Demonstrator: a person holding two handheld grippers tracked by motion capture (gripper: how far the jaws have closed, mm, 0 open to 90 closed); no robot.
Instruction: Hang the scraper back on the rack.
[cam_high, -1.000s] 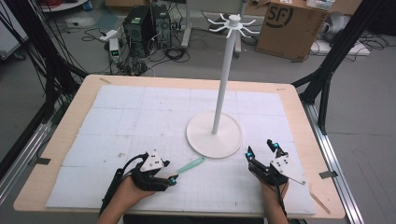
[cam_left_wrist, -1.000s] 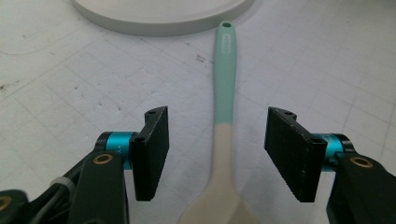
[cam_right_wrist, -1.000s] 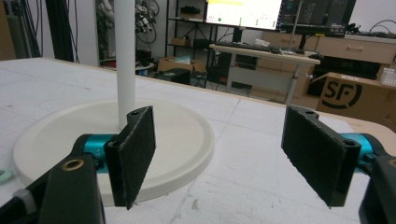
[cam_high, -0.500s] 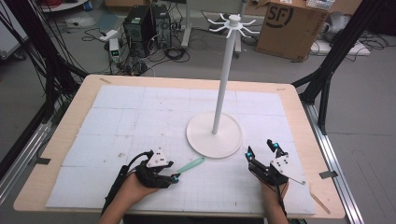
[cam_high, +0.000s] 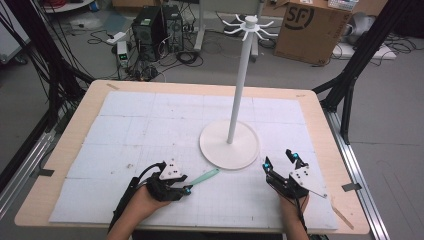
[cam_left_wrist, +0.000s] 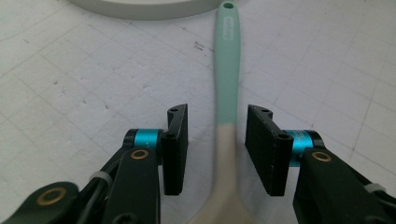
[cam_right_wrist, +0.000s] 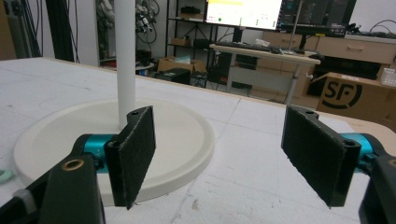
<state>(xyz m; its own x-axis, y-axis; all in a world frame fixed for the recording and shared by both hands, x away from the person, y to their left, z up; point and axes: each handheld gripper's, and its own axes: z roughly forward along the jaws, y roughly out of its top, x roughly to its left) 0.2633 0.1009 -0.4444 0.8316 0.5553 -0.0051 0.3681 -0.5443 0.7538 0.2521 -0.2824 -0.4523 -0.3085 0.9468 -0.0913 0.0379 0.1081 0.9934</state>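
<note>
Spatula (cam_left_wrist: 227, 79) is the job here: mint handle, cream blade end, lying flat on the tabletop (cam_high: 150, 125) near the person's edge, just in front of the white stand's round base (cam_high: 229, 145). Handle tip w/ hang-hole points at the base rim, close to it but apart; the cream end points back toward the person's left hand. Long axis runs diagonally in the high view, low-left to up-right.

Step in hand, as I read it: pre-grasp. Left hand-held gripper (cam_left_wrist: 216, 140) sits low w/ both pads straddling the spatula right where mint meets cream; jaws partly open, gaps either side, nothing gripped yet. Next move prob. calls for closing square on the neck, then lifting w/o twisting.

Right hand-held gripper (cam_high: 281, 161) hangs over the tabletop right of the base, jaws wide apart, empty.

The hole suggests the stand's top hooks (cam_high: 248, 24) as the likely goal.
</note>
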